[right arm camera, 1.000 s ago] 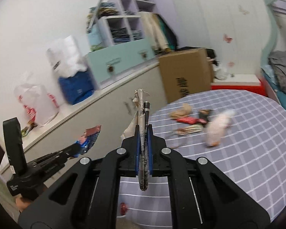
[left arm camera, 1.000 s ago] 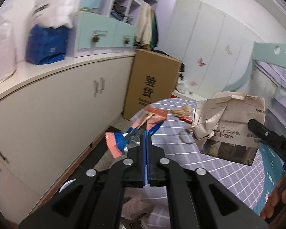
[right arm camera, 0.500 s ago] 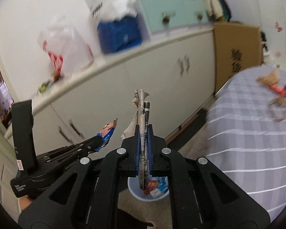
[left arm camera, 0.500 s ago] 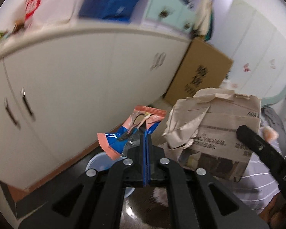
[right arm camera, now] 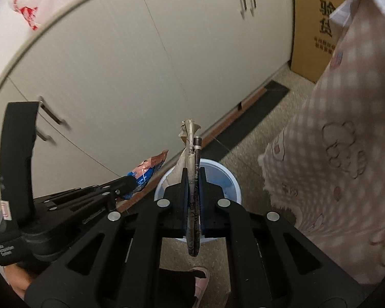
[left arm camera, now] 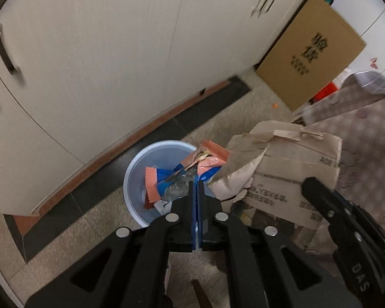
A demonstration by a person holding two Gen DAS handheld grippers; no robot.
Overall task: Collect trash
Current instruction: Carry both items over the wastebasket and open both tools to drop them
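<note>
Left black two-finger gripper (left arm camera: pixel 195 187): pointed downward, jaws pressed together, pinching a blue-and-salmon crinkled plastic snack wrapper (left arm camera: pixel 166 179). Seen side-on in the right wrist view (right arm camera: pixel 131 186), with a hand partly visible under its handle. Right black two-finger gripper (right arm camera: pixel 193 177): pointed downward, jaws closed on a flattened brown paper bag (right arm camera: pixel 191 169), held edge-on. Both grippers sit close together, side by side.

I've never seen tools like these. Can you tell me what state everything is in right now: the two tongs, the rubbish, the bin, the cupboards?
Left tongs: shut on the snack wrapper.
Snack wrapper: crumpled, held over the bin.
Right tongs: shut on the paper bag.
Paper bag: torn, flattened, held in the air beside the bin.
Bin: upright on the floor, lidless, some rubbish inside.
Cupboard doors: closed.
Cardboard box: closed, standing on the floor.
</note>
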